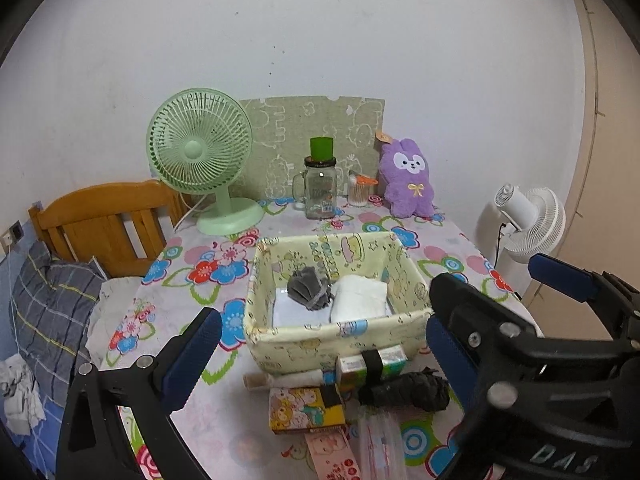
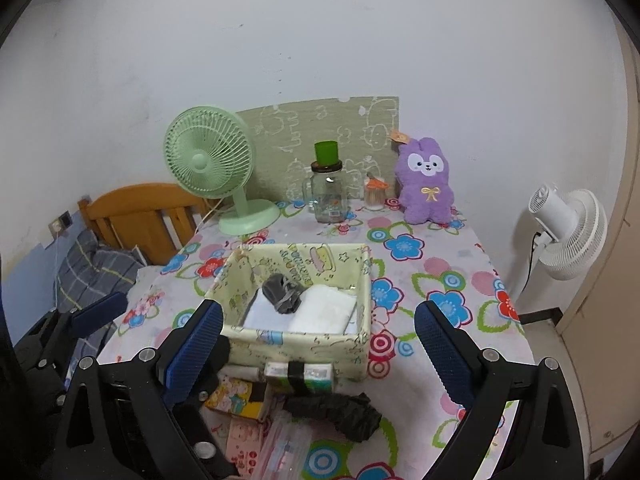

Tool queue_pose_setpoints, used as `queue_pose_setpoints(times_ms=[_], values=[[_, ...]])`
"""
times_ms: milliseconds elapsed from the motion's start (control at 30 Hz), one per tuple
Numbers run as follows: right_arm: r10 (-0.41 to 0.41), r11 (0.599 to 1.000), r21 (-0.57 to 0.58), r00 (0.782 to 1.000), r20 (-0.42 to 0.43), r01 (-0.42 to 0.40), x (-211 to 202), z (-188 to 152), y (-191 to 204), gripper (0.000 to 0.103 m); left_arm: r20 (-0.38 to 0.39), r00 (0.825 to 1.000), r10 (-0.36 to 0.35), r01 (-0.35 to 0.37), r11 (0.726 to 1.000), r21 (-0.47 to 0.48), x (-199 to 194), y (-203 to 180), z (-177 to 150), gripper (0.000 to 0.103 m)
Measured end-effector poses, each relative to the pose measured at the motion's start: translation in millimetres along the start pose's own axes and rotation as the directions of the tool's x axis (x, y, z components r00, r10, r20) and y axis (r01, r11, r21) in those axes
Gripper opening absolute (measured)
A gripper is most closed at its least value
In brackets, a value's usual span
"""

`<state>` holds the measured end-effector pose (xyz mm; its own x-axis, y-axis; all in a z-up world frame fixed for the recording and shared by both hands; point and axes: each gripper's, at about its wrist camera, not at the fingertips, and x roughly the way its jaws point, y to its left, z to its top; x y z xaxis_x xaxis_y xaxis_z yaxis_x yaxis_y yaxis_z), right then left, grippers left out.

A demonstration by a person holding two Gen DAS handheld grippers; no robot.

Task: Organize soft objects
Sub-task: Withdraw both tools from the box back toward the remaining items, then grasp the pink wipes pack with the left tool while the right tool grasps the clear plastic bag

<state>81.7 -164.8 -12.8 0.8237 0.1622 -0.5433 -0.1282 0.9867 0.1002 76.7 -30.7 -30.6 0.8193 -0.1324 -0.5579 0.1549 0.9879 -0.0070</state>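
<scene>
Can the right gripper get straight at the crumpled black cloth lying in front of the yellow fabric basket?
Probably yes: the right gripper is open, and the crumpled black cloth lies uncovered just below it.

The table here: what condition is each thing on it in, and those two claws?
Fabric basket: open, holding a grey bundle and white folded cloth.
Glass jar: upright, green cup on top.
Purple plush bunny: upright.
Left gripper: open, empty.
Right gripper: open, empty.

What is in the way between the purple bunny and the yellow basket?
Nothing visible. The purple bunny sits at the table's far edge, and only bare flowered tablecloth lies between it and the basket. The glass jar stands off to the side.
</scene>
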Motion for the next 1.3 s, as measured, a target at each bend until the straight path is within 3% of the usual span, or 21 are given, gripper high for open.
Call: queue_pose_setpoints(times_ms=[500, 1300], values=[[0.008, 1.000, -0.004, 1.000, 0.017, -0.008, 0, -42, 4, 0.098, 0.023, 1.000, 0.000, 0.000, 1.000, -0.004, 1, -5, -39, 0.103], [-0.035, 0.999, 0.028, 0.995, -0.095, 0.037, 40, -113, 0, 0.098, -0.101, 0.993, 0.052, -0.057, 0.997, -0.053, 43, 13, -107, 0.097]])
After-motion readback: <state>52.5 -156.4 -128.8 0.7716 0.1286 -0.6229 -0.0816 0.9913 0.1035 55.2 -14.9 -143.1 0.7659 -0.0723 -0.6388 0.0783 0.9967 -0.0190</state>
